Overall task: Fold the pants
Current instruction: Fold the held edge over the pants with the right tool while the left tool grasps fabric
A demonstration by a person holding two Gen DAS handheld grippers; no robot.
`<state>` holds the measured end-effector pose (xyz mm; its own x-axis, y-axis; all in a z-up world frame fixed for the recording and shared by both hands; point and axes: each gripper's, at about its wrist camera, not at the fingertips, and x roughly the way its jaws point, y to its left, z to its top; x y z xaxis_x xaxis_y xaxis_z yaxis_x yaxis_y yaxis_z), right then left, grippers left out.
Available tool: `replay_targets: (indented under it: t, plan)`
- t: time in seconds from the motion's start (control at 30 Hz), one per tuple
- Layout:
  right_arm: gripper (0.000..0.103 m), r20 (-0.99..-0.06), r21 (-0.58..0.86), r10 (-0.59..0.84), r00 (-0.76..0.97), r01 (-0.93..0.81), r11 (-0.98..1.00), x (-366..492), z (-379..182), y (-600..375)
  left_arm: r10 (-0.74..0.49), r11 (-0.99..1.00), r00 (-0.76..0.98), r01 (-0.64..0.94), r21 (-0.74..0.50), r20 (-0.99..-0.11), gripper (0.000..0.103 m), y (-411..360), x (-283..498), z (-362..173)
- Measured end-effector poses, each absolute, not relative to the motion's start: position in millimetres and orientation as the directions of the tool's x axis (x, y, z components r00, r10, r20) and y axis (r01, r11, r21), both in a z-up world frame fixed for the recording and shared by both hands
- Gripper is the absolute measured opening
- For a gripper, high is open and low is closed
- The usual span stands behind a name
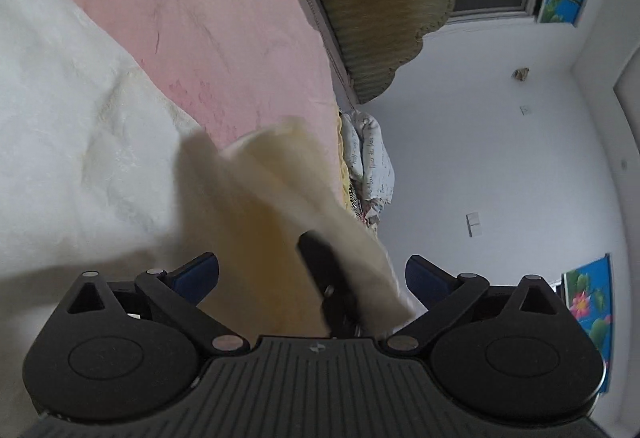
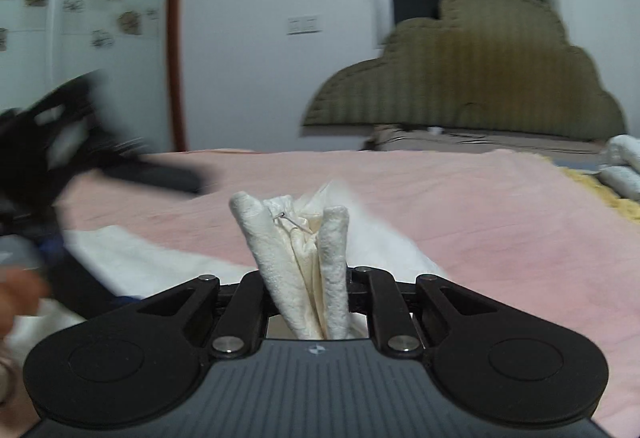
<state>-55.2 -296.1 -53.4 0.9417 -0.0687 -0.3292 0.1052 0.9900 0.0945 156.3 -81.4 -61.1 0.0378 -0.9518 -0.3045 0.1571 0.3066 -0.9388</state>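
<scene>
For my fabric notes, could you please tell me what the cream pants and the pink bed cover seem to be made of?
Cream pants: probably thin woven cloth, matte, with a nubbly rolled edge; it creases sharply in the right gripper.
Pink bed cover: seemingly soft, matte fabric with faint wrinkles.

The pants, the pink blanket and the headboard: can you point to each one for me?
pants (image 2: pixel 332 262): right wrist view, bunched cream fabric pinched in the right claw.
pink blanket (image 2: pixel 500 230): right wrist view, bare stretch right of the pants.
headboard (image 2: pixel 480 78): right wrist view, middle of its padded olive face.
</scene>
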Motion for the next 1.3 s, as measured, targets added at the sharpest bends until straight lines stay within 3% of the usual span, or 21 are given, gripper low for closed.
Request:
replay_targets:
  t: [0.13,0.17,0.23,0.27,0.3,0.37,0.4,0.5,0.63,0.73,0.87,0.9,0.97,1.07,1.13,1.2,1.3]
  plan:
    - [0.012,-0.345,0.038,-0.034,0.938,0.05,0.998,-55.9,-54.4,-271.8,-0.948,0.318,0.054,0.073,-0.945,-0.315,0.099,-86.6,175.1,-71.9]
    - [0.012,-0.348,0.025,-0.028,0.937,0.039,0.999,-55.7,-54.3,-267.0,-0.942,0.333,0.063,0.059,-0.941,-0.33,0.093,-85.1,180.4,-73.6]
    - [0.012,-0.355,0.034,0.002,0.935,0.011,0.999,-56.7,-52.8,-260.8,-0.937,0.345,0.069,0.034,-0.938,-0.342,0.077,-78.7,191.3,-76.5]
    - [0.012,-0.356,0.034,0.016,0.934,-0.004,0.999,-57.3,-51.6,-257.3,-0.937,0.346,0.069,0.027,-0.938,-0.344,0.064,-74.4,195.5,-77.1]
    - [0.012,-0.359,0.024,0.026,0.933,-0.018,1.0,-56.5,-50.7,-253.0,-0.933,0.357,0.067,0.03,-0.934,-0.355,0.043,-70.2,199.3,-76.0]
    - [0.012,-0.367,-0.017,0.033,0.93,-0.042,0.999,-52.9,-49.8,-241.2,-0.916,0.397,0.084,0.073,-0.915,-0.391,0.02,-60.5,207.1,-66.6]
    - [0.012,-0.369,-0.038,0.037,0.929,-0.055,0.998,-49.7,-49.1,-234.6,-0.903,0.427,0.1,0.116,-0.897,-0.417,0.012,-54.2,208.9,-58.7]
    - [0.012,-0.382,-0.068,0.081,0.921,-0.115,0.991,-39.5,-48.4,-215.7,-0.84,0.543,0.172,0.267,-0.796,-0.515,0.006,-37.6,208.8,-28.3]
    - [0.013,-0.386,-0.068,0.163,0.908,-0.204,0.977,-23.0,-46.5,-188.9,-0.693,0.714,0.342,0.449,-0.537,-0.635,0.005,-22.5,198.0,9.5]
    - [0.013,-0.406,-0.064,0.218,0.888,-0.266,0.962,-6.8,-51.2,-167.3,-0.581,0.792,0.442,0.499,-0.351,-0.683,0.005,-15.1,189.1,18.3]
    - [0.014,-0.478,-0.089,0.253,0.841,-0.333,0.939,10.3,-67.7,-137.1,-0.5,0.836,0.426,0.464,-0.293,-0.754,0.009,-1.3,191.1,-5.8]
    - [0.015,-0.51,-0.095,0.253,0.822,-0.347,0.933,13.5,-73.8,-130.5,-0.493,0.84,0.419,0.457,-0.292,-0.763,0.015,2.2,194.0,-14.0]
    - [0.027,-0.541,-0.115,0.237,0.807,-0.35,0.93,14.5,-81.4,-121.5,-0.492,0.844,0.438,0.452,-0.288,-0.752,0.022,6.7,194.3,-18.7]
    - [0.033,-0.538,-0.151,0.248,0.806,-0.381,0.912,2.3,-74.5,-122.3,-0.478,0.85,0.475,0.461,-0.253,-0.739,0.029,14.5,187.3,-15.3]
    - [0.033,-0.528,-0.115,0.304,0.793,-0.421,0.9,-9.1,-64.7,-131.5,-0.437,0.869,0.523,0.456,-0.193,-0.732,0.034,18.5,179.8,-10.4]
    - [0.033,-0.503,-0.039,0.382,0.776,-0.462,0.886,-23.0,-54.1,-143.4,-0.384,0.89,0.599,0.442,-0.109,-0.703,0.049,25.8,167.9,-4.5]
    - [0.033,-0.442,0.075,0.456,0.773,-0.475,0.877,-33.7,-42.9,-163.1,-0.256,0.925,0.711,0.376,0.047,-0.655,0.05,34.9,154.0,4.4]
